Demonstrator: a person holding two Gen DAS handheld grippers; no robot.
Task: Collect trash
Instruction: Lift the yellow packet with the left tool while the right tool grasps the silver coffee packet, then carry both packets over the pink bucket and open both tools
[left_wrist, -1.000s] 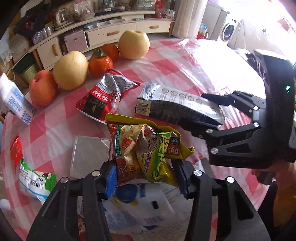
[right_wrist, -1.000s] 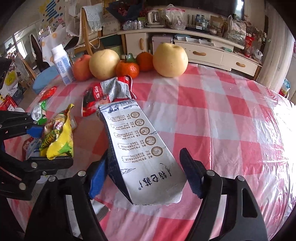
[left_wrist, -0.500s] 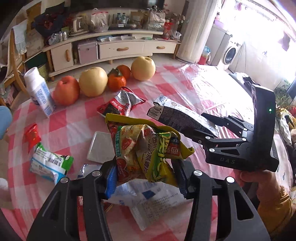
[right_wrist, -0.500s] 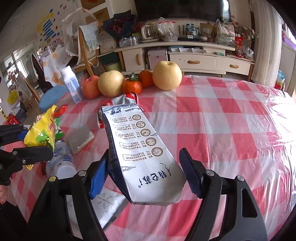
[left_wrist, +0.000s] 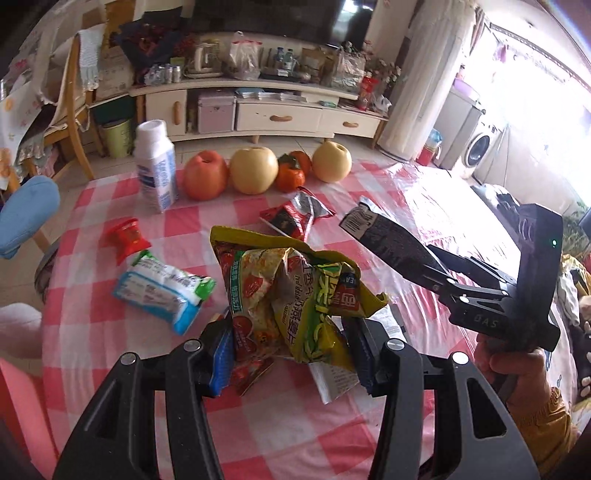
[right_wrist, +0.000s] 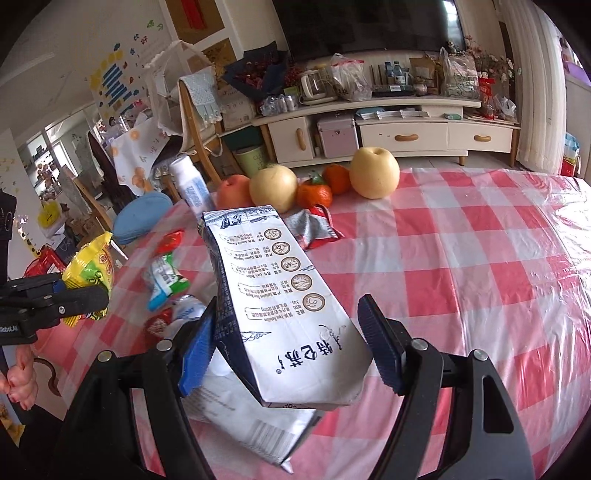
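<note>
My left gripper (left_wrist: 290, 354) is shut on a crumpled yellow and green snack bag (left_wrist: 291, 291) and holds it above the red and white checked table (left_wrist: 92, 325); the bag also shows in the right wrist view (right_wrist: 88, 273). My right gripper (right_wrist: 288, 343) is shut on a long silver and dark pouch (right_wrist: 280, 310), held up over the table; the pouch also shows in the left wrist view (left_wrist: 388, 240). On the table lie a red and silver wrapper (left_wrist: 295, 216), a white and green packet (left_wrist: 162, 291), a small red wrapper (left_wrist: 127, 236) and a white printed bag (right_wrist: 251, 417).
A white bottle (left_wrist: 155, 166), an apple (left_wrist: 205, 175), two pears (left_wrist: 254, 170), (left_wrist: 331, 161) and two oranges (left_wrist: 291, 173) stand along the table's far edge. A blue-cushioned chair (left_wrist: 22, 214) is at the left. A low white cabinet (left_wrist: 277, 114) is behind.
Both grippers have risen and pulled back from the table with their trash. The table items look smaller and farther, and more of the room shows.
</note>
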